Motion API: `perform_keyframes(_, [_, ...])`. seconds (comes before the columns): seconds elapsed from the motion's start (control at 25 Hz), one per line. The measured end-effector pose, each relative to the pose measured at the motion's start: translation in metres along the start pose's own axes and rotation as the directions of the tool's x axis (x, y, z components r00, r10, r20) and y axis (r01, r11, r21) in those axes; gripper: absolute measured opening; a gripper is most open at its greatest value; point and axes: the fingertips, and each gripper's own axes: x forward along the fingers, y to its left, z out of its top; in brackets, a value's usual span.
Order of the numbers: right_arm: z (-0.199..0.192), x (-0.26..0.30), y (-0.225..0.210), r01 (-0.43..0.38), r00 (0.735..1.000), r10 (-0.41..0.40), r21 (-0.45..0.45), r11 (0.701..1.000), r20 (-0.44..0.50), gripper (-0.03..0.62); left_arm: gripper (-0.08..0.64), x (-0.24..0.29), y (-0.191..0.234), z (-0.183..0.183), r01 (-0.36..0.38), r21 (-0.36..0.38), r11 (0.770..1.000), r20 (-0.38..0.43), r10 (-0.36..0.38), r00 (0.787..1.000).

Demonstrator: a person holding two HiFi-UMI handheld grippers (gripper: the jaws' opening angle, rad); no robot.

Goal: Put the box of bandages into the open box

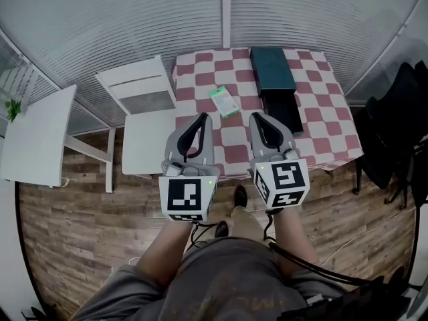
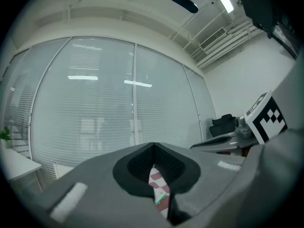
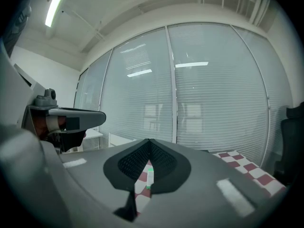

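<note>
Hovering at the desk's [image 1: 321, 105] near edge, your left gripper [image 1: 202, 118] and right gripper [image 1: 257, 118] have jaws closed on nothing, ready to start. The box of bandages [image 1: 224, 101] lies ahead, left of the open box [image 1: 282, 109].

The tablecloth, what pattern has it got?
The tablecloth has red-and-white checks, clearest in the head view.

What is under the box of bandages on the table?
The box of bandages lies flat on a red-and-white checked cloth. Whatever is beneath that cloth is covered and cannot be seen.
</note>
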Motion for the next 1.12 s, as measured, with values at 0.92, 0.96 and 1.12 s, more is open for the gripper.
perform_keyframes(0.92, [0.003, 0.155, -0.065, -0.203, 0.978, 0.203, 0.015, 0.979, -0.039, 0.055, 0.000, 0.141, 0.052, 0.004, -0.188, 0.031, 0.982, -0.029, 0.189, 0.982])
perform_keyframes(0.96, [-0.004, 0.160, -0.063, -0.207, 0.977, 0.208, 0.019, 0.978, -0.058, 0.058, 0.000, 0.143, 0.055, 0.000, -0.186, 0.024, 0.982, -0.036, 0.187, 0.982])
perform_keyframes(1.12, [-0.039, 0.184, -0.049, -0.218, 0.965, 0.223, 0.049, 0.975, -0.141, 0.115, 0.000, 0.152, 0.072, -0.025, -0.183, -0.023, 0.983, -0.086, 0.181, 0.980])
